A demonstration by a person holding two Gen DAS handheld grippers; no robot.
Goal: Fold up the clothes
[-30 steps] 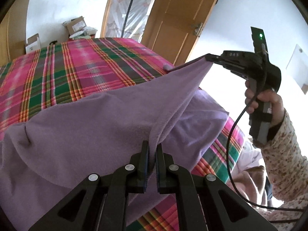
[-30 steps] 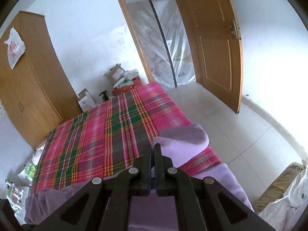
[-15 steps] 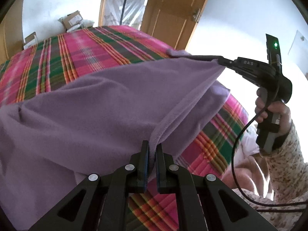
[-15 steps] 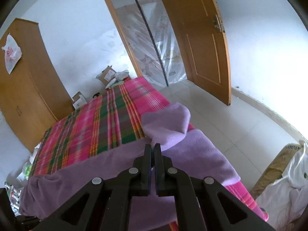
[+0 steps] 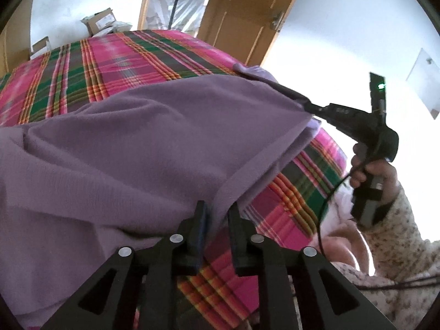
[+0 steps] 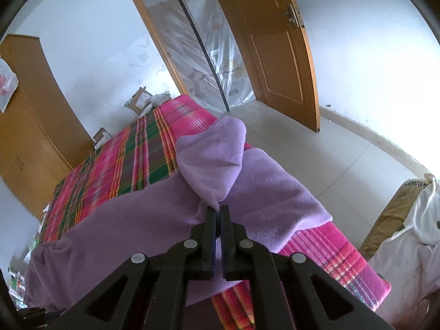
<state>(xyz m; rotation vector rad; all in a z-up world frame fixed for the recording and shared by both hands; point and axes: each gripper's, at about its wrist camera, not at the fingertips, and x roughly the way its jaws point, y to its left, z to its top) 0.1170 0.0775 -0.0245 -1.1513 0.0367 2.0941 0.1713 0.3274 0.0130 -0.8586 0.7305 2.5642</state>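
Your left tongs (image 5: pixel 216 214) stand parted a little, and the hem of the purple garment (image 5: pixel 143 148) runs down between the fingers; whether they pinch it, you cannot tell from here. Your right tongs (image 6: pixel 218 214) are closed tight on another edge of the garment (image 6: pixel 154 220), with a loose flap standing up just past the tips. In the left view the right tongs (image 5: pixel 298 99) hold that edge up, gripped by your right hand (image 5: pixel 374 176). The garment is draped across the near part of the plaid bed (image 5: pixel 115 63), one side spilling over the bed's edge. An open door (image 6: pixel 275 49) stands beyond.
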